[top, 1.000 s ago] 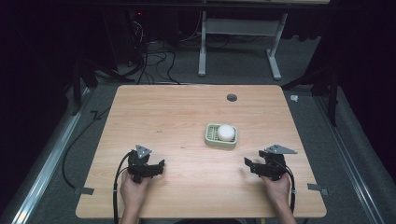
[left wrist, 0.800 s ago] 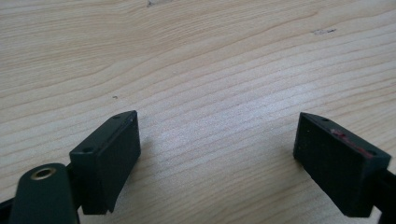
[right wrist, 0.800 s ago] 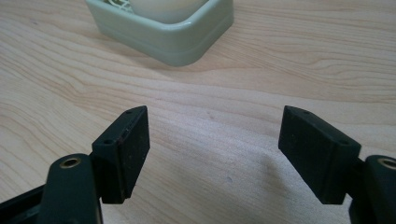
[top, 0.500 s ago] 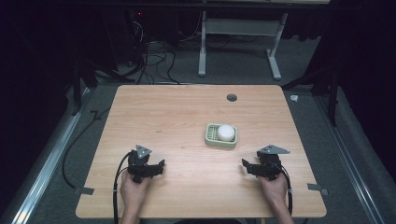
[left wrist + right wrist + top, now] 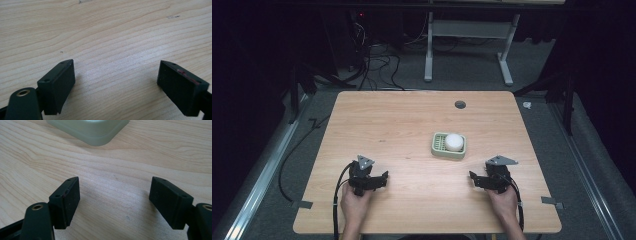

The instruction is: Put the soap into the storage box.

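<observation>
We find the green soap dish (image 5: 448,145) with its white ball (image 5: 454,141) forward-left of the right gripper (image 5: 478,179), the nearer one, both grippers gaping wide and empty, left gripper (image 5: 379,180) well apart.

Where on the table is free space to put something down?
The table is bare from its far edge to the soap dish, and between the left gripper and right gripper. Only the dish with its white ball takes space.
</observation>
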Demonstrator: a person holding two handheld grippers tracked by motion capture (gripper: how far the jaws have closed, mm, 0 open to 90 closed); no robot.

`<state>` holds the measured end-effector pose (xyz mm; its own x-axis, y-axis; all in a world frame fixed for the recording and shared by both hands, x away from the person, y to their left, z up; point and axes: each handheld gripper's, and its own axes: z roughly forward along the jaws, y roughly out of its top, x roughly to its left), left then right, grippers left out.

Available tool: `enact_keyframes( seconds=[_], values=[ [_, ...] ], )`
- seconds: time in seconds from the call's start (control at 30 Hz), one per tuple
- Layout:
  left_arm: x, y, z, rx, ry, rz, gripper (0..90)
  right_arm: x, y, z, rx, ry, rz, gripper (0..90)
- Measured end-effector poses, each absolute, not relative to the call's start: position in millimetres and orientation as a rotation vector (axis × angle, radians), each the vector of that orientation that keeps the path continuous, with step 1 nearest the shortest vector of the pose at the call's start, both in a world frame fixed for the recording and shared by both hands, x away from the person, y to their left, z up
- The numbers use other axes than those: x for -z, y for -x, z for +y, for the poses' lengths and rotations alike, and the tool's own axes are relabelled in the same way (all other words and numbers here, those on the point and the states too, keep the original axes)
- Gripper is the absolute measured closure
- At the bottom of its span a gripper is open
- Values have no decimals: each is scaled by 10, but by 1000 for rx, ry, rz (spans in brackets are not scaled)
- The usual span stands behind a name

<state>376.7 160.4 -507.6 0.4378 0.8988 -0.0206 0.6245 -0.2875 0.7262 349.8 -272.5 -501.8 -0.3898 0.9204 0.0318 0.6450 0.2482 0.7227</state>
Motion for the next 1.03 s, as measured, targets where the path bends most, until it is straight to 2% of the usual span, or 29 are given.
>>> enact_keyframes(
  seconds=[1.03],
  values=[
    [5077, -3761, 1605, -524, -2020, 1275, 153, 5024, -3488, -2682, -885, -1413, 2123, 242]
  ],
)
